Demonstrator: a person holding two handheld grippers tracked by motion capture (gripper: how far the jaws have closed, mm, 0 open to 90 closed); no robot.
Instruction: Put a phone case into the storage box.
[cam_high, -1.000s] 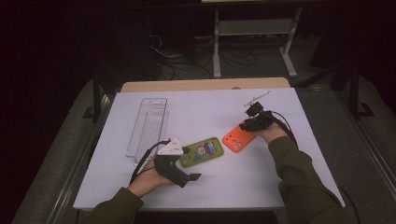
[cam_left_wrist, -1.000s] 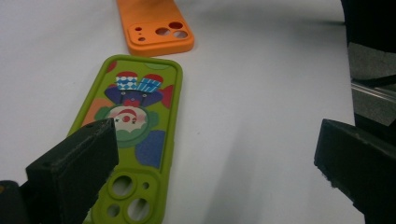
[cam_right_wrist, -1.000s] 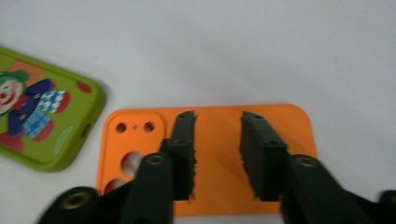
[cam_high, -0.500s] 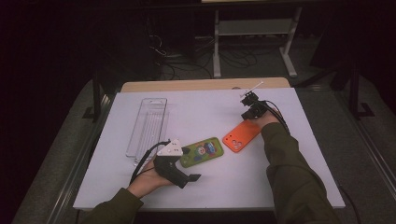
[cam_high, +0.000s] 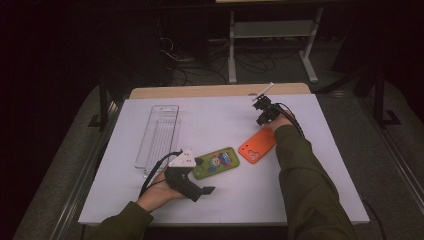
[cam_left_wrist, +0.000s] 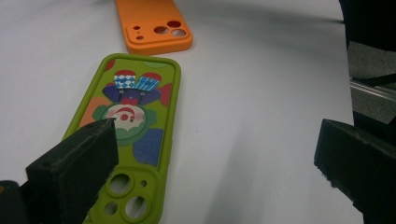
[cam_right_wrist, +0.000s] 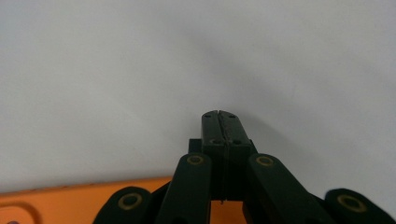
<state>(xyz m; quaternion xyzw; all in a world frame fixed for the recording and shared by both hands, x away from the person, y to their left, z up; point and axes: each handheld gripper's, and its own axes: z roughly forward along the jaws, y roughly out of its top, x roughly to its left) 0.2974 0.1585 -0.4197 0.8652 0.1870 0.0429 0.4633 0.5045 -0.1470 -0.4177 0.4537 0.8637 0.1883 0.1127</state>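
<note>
Right gripper (cam_high: 261, 106), jaws just closed w/ nothing between, hovered beyond orange case (cam_high: 257, 145); left gripper (cam_high: 196, 181) gaped empty by green case (cam_high: 216, 162) — a grip should've straddled one edge squarely

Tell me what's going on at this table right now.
A person works at a white table with a gripper in each hand. The left gripper rests near the table's front edge, its fingers wide apart beside a green phone case with a cartoon print, not gripping it. The right gripper has its fingers shut with nothing between them, over bare table just past an orange phone case. A clear plastic tray lies to the left, untouched.
</note>
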